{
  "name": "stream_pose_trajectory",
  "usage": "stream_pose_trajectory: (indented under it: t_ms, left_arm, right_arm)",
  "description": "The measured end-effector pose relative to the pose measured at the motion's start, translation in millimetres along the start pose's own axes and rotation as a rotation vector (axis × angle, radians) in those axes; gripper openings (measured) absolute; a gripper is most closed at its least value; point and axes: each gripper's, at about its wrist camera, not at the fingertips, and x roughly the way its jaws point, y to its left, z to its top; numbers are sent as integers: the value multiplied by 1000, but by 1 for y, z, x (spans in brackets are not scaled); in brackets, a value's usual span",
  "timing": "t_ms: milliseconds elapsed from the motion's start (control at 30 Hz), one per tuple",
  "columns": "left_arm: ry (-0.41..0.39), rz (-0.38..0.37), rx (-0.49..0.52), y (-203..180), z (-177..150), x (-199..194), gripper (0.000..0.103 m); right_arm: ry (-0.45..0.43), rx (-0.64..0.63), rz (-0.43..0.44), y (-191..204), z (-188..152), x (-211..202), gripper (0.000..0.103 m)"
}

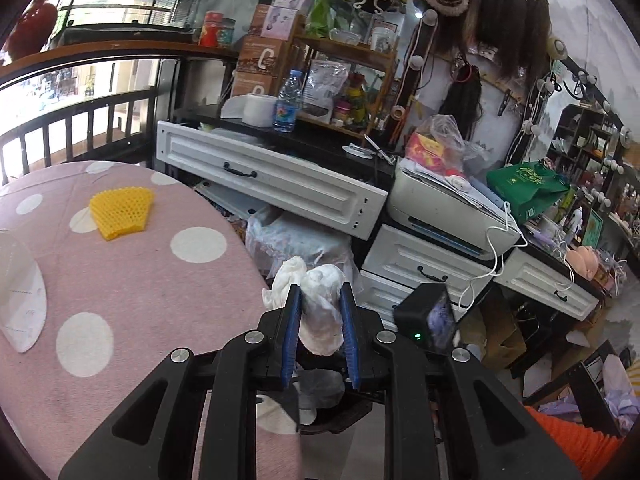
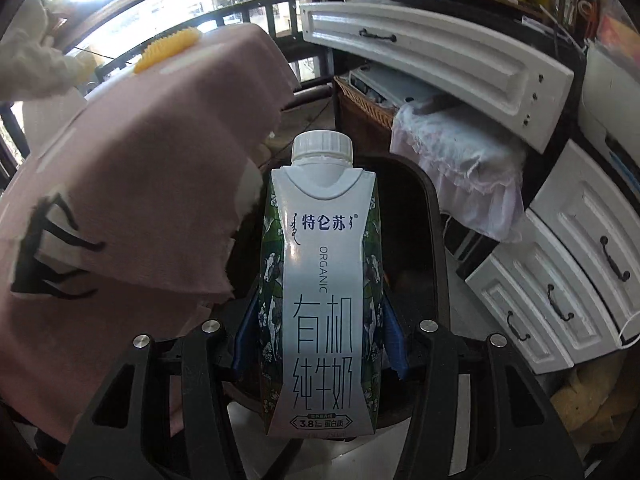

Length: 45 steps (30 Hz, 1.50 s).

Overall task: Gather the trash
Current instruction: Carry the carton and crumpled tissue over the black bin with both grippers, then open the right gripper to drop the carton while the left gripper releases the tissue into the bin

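My left gripper (image 1: 319, 292) is shut on a crumpled white tissue (image 1: 320, 312), held just past the right edge of the pink polka-dot table (image 1: 132, 280). A yellow foam net (image 1: 120, 212) and a white face mask (image 1: 20, 300) lie on that table. My right gripper (image 2: 320, 340) is shut on a white and green milk carton (image 2: 320, 280) with a white screw cap, held upright above a dark round bin (image 2: 424, 216) beside the table. The yellow net also shows in the right wrist view (image 2: 166, 50). The right gripper's camera body (image 1: 428, 320) shows behind the tissue.
White drawer units (image 1: 272, 176) and a printer (image 1: 448, 208) stand beyond the table. A wicker basket (image 2: 360, 112) and a lace-covered box (image 2: 460, 160) sit under the open drawer front. A gloved hand (image 2: 36, 60) is at the upper left.
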Motion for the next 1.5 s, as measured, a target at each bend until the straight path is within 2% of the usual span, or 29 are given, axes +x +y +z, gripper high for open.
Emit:
stream_pose_trajectory:
  t_ms: [133, 300, 433, 467, 667, 1133, 1500]
  left_arm:
    - [39, -17, 15, -15, -7, 22, 20]
    - [95, -20, 36, -28, -20, 46, 20]
    - [125, -12, 53, -32, -27, 57, 20]
    - [134, -13, 53, -33, -29, 59, 20]
    - [177, 0, 74, -41, -37, 79, 20]
    - [380, 44, 90, -51, -80, 172, 20]
    - [459, 89, 117, -51, -97, 209, 20]
  right_arm:
    - [59, 62, -23, -18, -11, 36, 52]
    - [96, 89, -47, -24, -21, 61, 53]
    - [91, 119, -52, -30, -25, 63, 70]
    - [87, 126, -47, -30, -26, 62, 70]
    - [50, 133, -73, -36, -38, 34, 70]
    - [-30, 156, -188, -68, -82, -49, 70]
    - [-80, 253, -209, -92, -98, -84, 70]
